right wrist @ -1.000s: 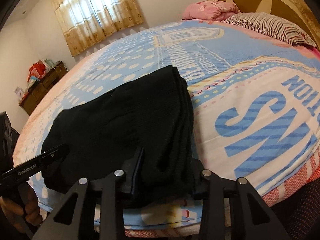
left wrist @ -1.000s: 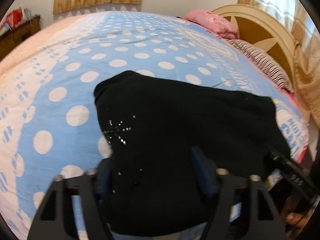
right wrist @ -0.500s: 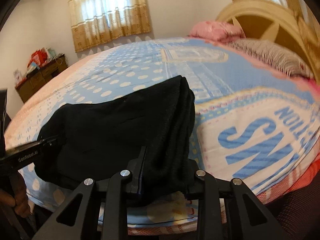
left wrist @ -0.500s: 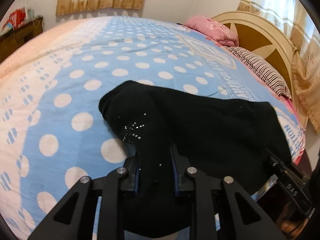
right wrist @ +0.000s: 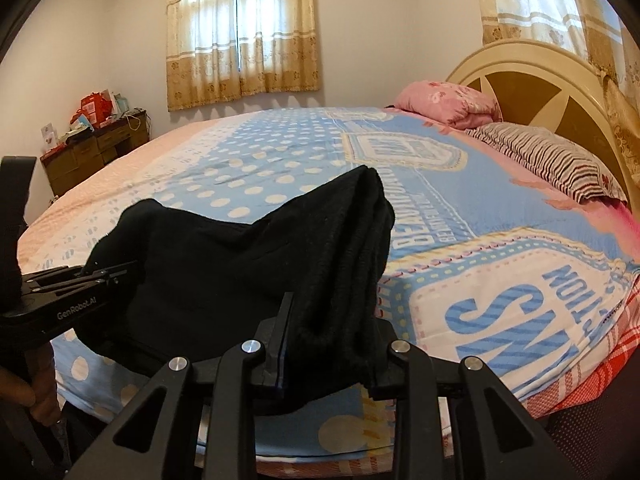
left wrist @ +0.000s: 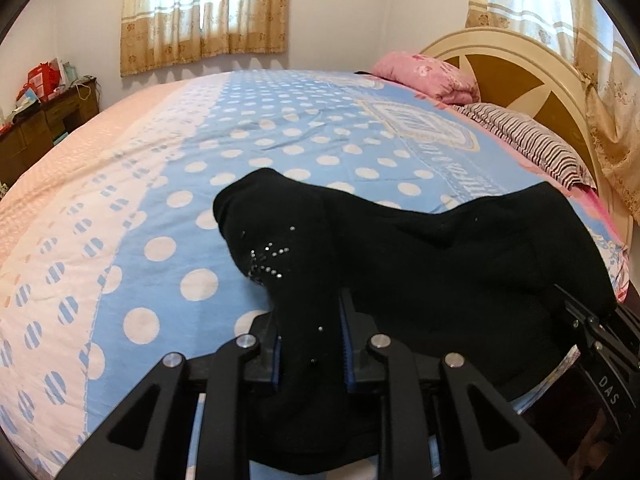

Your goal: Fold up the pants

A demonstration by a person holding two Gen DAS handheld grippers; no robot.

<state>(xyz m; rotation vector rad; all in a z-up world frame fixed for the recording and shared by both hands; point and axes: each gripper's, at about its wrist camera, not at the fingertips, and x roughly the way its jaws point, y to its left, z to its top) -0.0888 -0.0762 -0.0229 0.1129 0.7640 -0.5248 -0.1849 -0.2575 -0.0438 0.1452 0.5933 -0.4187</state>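
From the left wrist, the left gripper (left wrist: 310,344) pinches the studded end of the black pants (left wrist: 420,264) above the polka-dot bedspread (left wrist: 280,136), while from the right wrist, the right gripper (right wrist: 332,344) clamps their layered end near the bedspread's front edge.

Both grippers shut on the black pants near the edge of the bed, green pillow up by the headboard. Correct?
Almost. The pillow by the headboard is pink, not green; the right wrist view shows it. The rest holds: left gripper and right gripper are both shut on the black pants near the edge of the bed.
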